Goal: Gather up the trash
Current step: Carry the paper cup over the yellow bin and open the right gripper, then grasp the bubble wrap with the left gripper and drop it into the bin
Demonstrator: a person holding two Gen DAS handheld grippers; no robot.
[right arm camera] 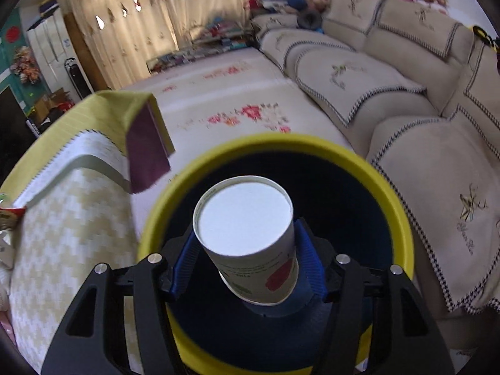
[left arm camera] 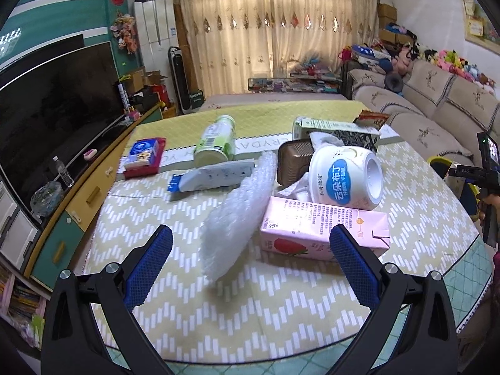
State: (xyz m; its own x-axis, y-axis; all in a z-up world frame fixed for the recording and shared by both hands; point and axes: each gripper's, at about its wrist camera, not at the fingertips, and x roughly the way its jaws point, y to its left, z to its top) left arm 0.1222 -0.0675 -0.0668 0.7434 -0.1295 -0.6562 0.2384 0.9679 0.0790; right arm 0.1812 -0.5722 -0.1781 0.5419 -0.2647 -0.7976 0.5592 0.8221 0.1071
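Observation:
My left gripper [left arm camera: 250,234] is open and empty above the table, with a crumpled bubble wrap [left arm camera: 237,215] between its fingers and a pink carton [left arm camera: 325,231] by the right finger. Behind them lie a white pudding cup [left arm camera: 343,178], a green bottle [left arm camera: 217,140], a blue-tipped white wrapper [left arm camera: 212,178], a tissue pack [left arm camera: 142,153] and a dark patterned box [left arm camera: 340,132]. My right gripper [right arm camera: 247,250] is shut on a white paper cup [right arm camera: 250,237], bottom facing the camera, held over the dark opening of a yellow-rimmed bin [right arm camera: 403,218].
The table [left arm camera: 218,322] has a yellow chevron cloth. A TV and cabinet [left arm camera: 56,118] stand at the left. A beige sofa [right arm camera: 406,100] runs along the right. The bin stands on the floor between table corner [right arm camera: 147,137] and sofa.

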